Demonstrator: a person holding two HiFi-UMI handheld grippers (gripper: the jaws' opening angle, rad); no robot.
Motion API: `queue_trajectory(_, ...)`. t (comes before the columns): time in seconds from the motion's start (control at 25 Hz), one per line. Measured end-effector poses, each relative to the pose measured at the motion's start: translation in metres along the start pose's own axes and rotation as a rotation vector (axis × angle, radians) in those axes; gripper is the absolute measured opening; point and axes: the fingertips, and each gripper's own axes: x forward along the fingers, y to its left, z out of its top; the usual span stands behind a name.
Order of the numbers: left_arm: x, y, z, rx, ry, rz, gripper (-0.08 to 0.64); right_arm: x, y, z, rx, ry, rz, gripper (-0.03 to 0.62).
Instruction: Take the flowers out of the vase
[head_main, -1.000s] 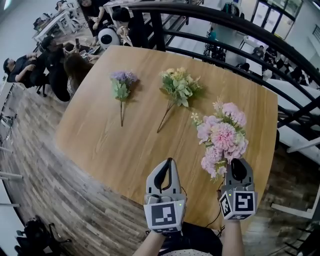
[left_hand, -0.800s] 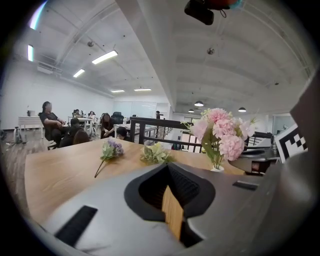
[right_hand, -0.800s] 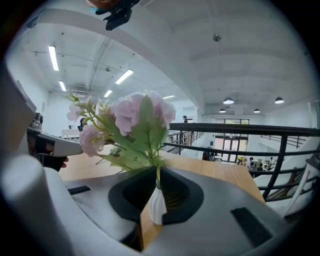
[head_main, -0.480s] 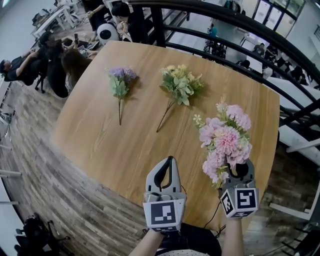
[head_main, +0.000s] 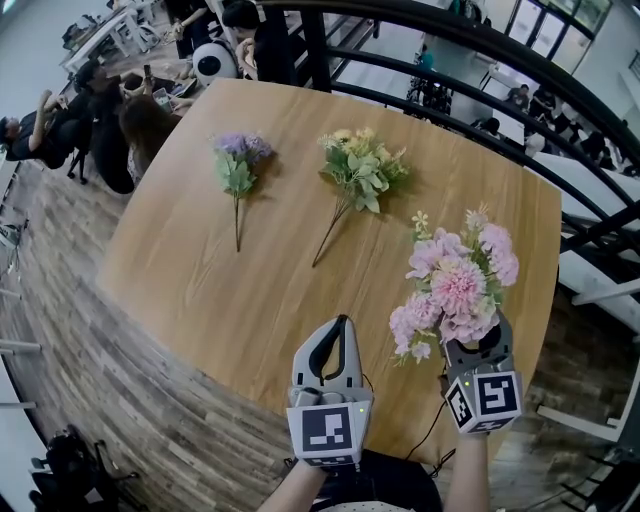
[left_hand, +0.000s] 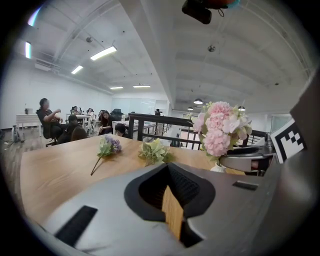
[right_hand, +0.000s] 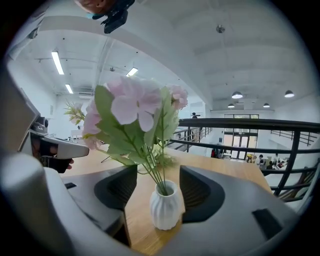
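Observation:
A pink flower bunch (head_main: 455, 285) stands in a small white ribbed vase (right_hand: 164, 206) on the wooden table (head_main: 250, 280), near its front right edge. My right gripper (head_main: 478, 345) is open; its jaws have just been opening. The vase stands between them on the table, and the pads do not press it. In the head view the blooms hide the vase. A purple flower (head_main: 237, 165) and a yellow-green bunch (head_main: 360, 170) lie flat on the far half of the table. My left gripper (head_main: 338, 325) hovers shut and empty over the near edge, left of the vase.
A black railing (head_main: 450, 60) curves round the table's far and right sides, with a drop to a lower floor beyond it. Several people (head_main: 90, 110) sit at the far left. The table's front edge lies just below both grippers.
My right gripper's jaws have spread apart around the vase. The pink bunch has shifted a little to the right. My left gripper has kept still.

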Motion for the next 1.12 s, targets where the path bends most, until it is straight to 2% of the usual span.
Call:
queue_trajectory(0.56, 0.000, 0.009, -0.006, -0.007, 0.017, 0.011, 0.020, 0.013, 0.008, 0.011, -0.023, -0.033, -0.007, 0.280)
queue_trajectory(0.6, 0.000, 0.009, -0.006, -0.008, 0.019, 0.011, 0.020, 0.013, 0.009, 0.012, -0.024, -0.037, -0.004, 0.249)
queue_trajectory(0.72, 0.001, 0.009, -0.007, -0.011, 0.021, 0.010, 0.020, 0.014, 0.009, 0.011, -0.025, -0.049, -0.011, 0.218)
queue_trajectory(0.84, 0.001, 0.008, -0.007, -0.012, 0.020, 0.009, 0.020, 0.015, 0.010, 0.013, -0.033, -0.056, -0.009, 0.156)
queue_trajectory(1.12, 0.000, 0.011, -0.010, -0.011, 0.026, 0.017, 0.020, 0.016, 0.008, 0.011, -0.037, -0.069, -0.022, 0.106)
